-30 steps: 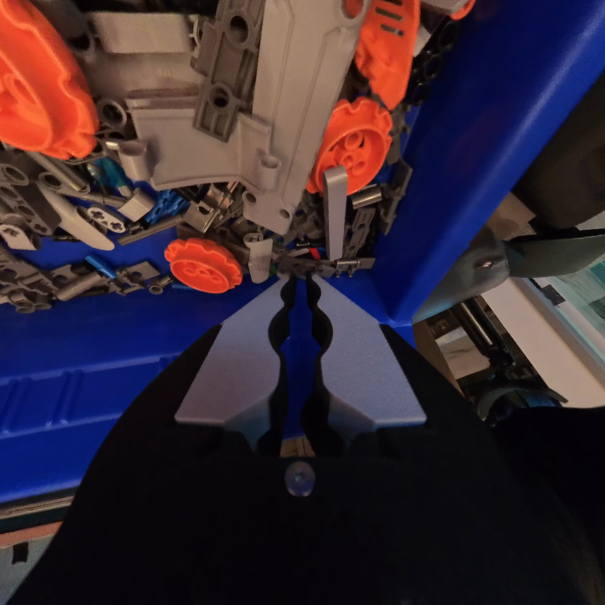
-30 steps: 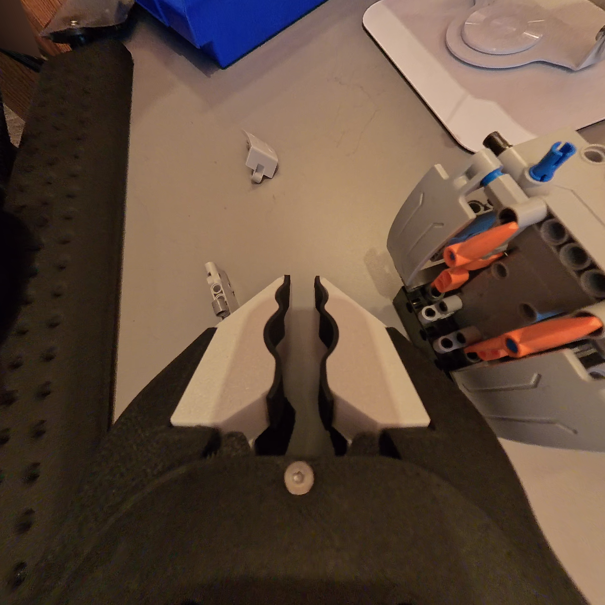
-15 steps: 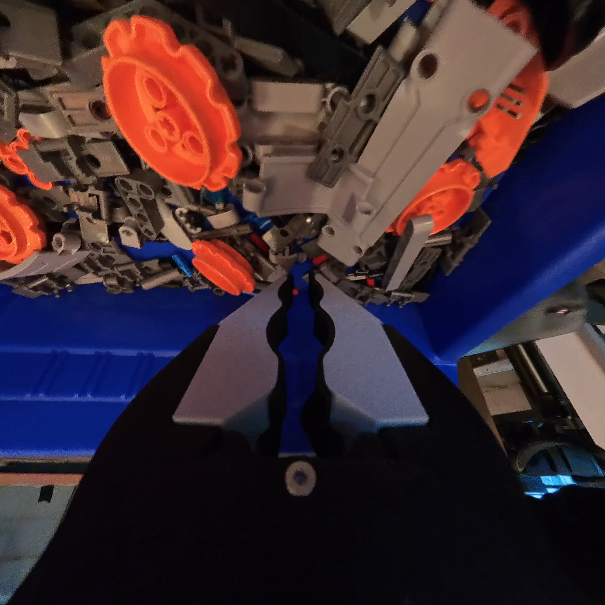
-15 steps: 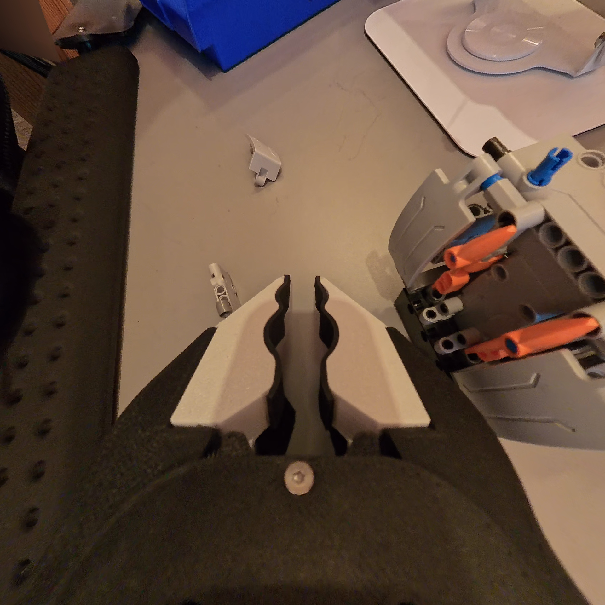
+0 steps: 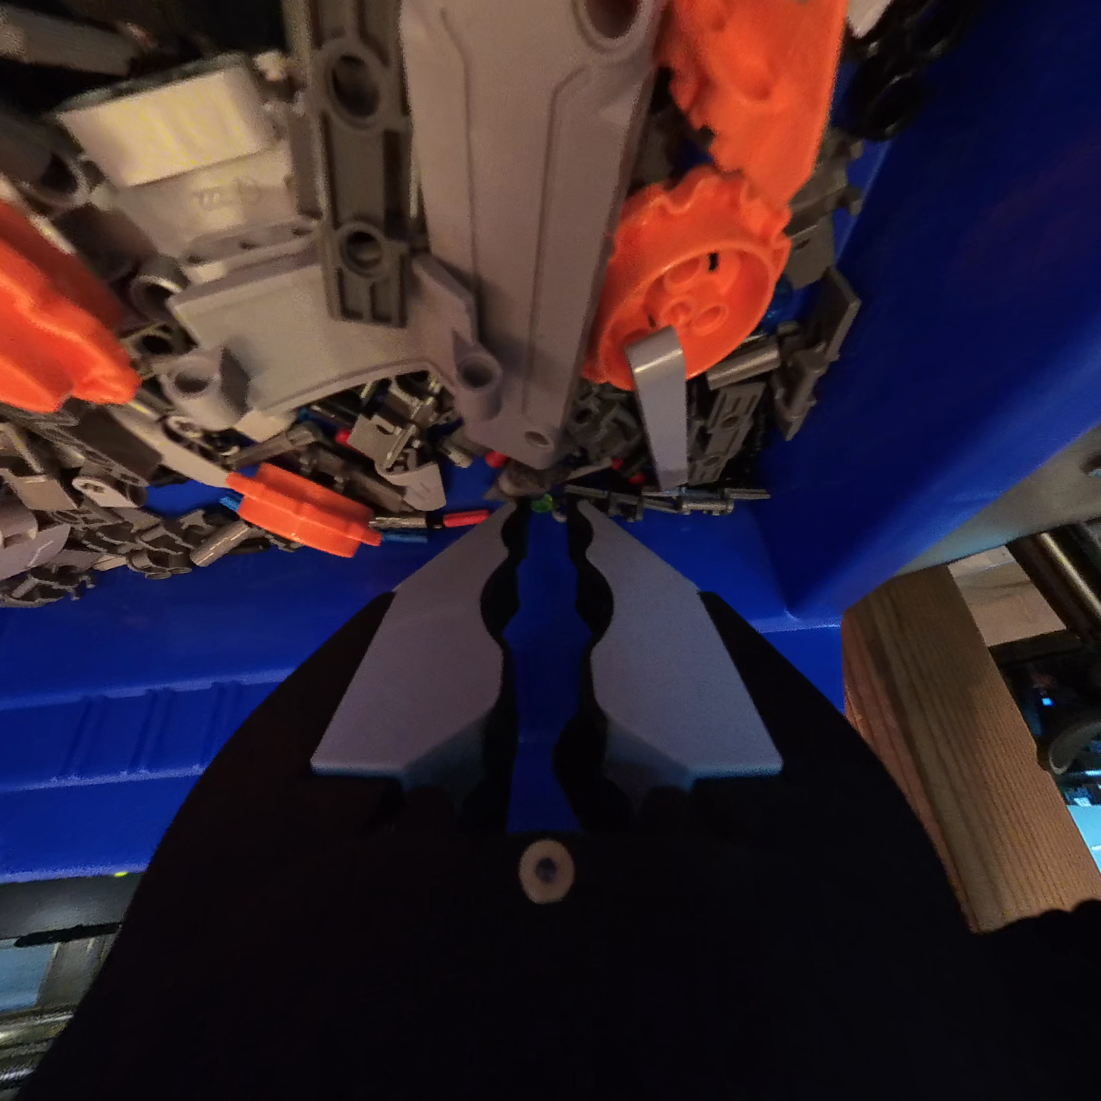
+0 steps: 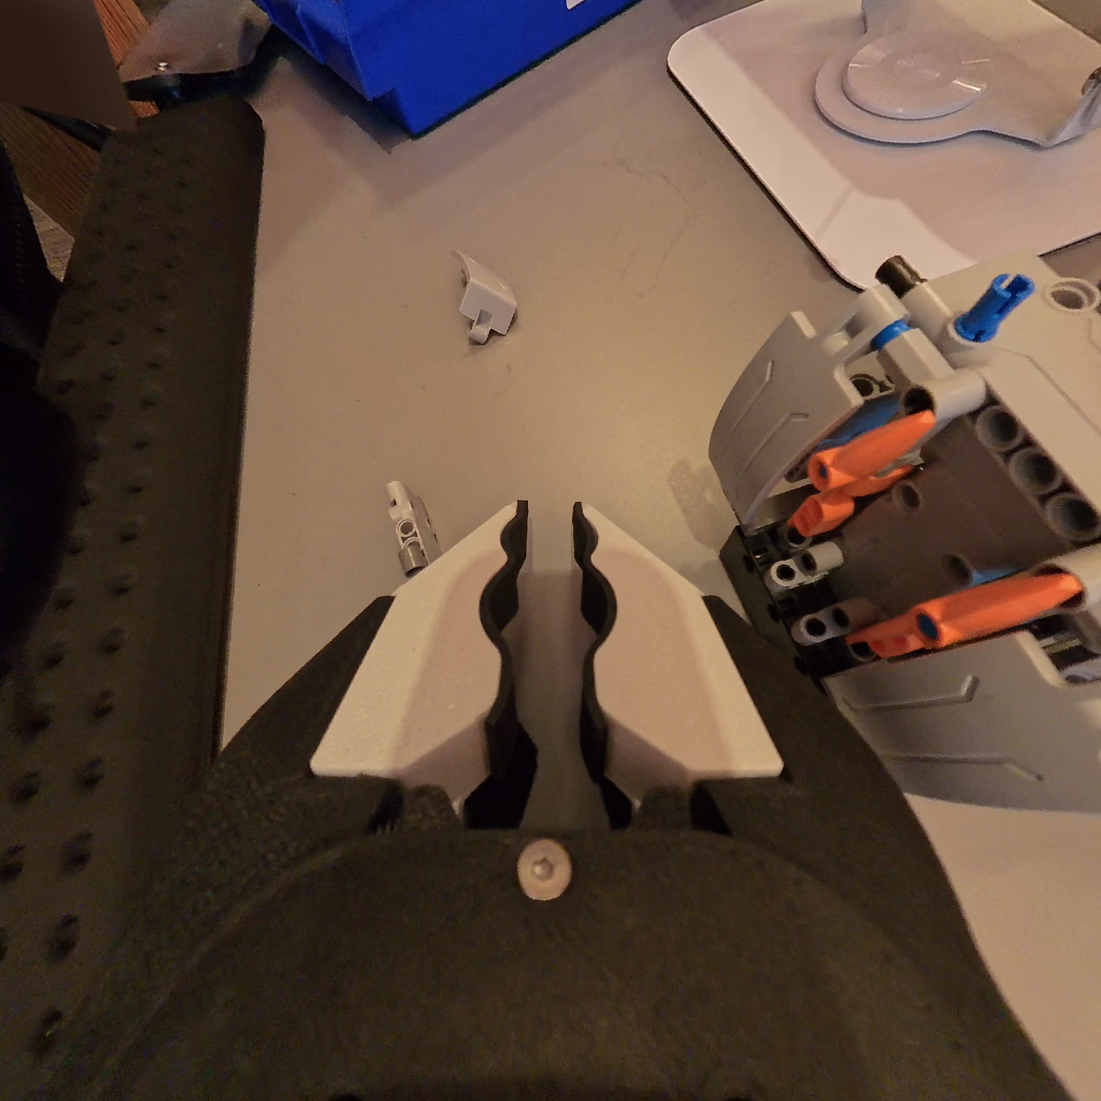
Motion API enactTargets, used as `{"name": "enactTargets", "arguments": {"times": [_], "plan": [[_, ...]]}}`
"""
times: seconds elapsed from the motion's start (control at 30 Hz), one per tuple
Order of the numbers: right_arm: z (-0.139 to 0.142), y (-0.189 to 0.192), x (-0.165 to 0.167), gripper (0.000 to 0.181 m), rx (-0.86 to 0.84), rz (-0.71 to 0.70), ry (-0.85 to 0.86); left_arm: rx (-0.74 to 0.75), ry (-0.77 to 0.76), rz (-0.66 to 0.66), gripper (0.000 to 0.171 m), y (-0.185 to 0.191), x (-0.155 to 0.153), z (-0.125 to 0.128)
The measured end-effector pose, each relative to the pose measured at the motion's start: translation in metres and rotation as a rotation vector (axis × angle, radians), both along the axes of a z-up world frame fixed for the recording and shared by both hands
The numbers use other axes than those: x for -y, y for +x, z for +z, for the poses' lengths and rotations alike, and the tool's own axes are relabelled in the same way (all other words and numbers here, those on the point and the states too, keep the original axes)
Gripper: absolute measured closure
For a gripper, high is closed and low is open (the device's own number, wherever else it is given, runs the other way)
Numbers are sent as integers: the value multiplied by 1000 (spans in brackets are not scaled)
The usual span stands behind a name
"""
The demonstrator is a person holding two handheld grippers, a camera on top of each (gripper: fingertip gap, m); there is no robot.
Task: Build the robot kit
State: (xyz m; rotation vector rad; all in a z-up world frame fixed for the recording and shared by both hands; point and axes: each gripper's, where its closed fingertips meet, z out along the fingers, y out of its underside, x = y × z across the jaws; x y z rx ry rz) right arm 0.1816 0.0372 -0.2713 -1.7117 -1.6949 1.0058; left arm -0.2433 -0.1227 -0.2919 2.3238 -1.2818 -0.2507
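no text, label, number or sign is readable in either view.

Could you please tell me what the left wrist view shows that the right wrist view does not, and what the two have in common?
Only the left wrist view shows the inside of the blue bin: a heap of grey building parts and orange toothed wheels, with the left hand-held gripper open just short of the heap.

Only the right wrist view shows the grey table, two loose grey pieces, a part-built grey and orange model and a white mat; the right hand-held gripper is open and empty.

Both show the blue bin.
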Motion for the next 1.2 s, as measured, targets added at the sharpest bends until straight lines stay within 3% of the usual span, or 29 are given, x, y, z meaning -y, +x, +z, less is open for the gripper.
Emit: {"name": "enactTargets", "arguments": {"times": [0.1, 0.27, 0.47, 0.57, 0.67, 0.73, 0.93, 1.2], "plan": [[0, 0, 1, 168, -1, 3, -3, -6, 31, 11, 171, -2, 0, 0], [0, -1, 1, 168, 1, 4, -1, 37, 89, 57, 171, 1, -12, -3], [-1, 0, 0, 168, 5, 2, -3, 176, 182, 131, 170, 22, -36, 17], [-1, 0, 0, 168, 2, 2, -5, 108, 27, 198, 158, 10, -7, 22], [1, -1, 2, 168, -3, 8, -1, 37, -26, 164, 160, -2, 4, 13], [2, -1, 2, 168, -6, 9, 0, 7, -21, 127, 168, -4, 3, 5], [4, 0, 2, 168, -14, 10, -1, -92, -7, 80, 169, -16, -2, 0], [4, -1, 3, 168, -14, 13, 0, -86, 16, 85, 171, -15, -3, -1]]}}
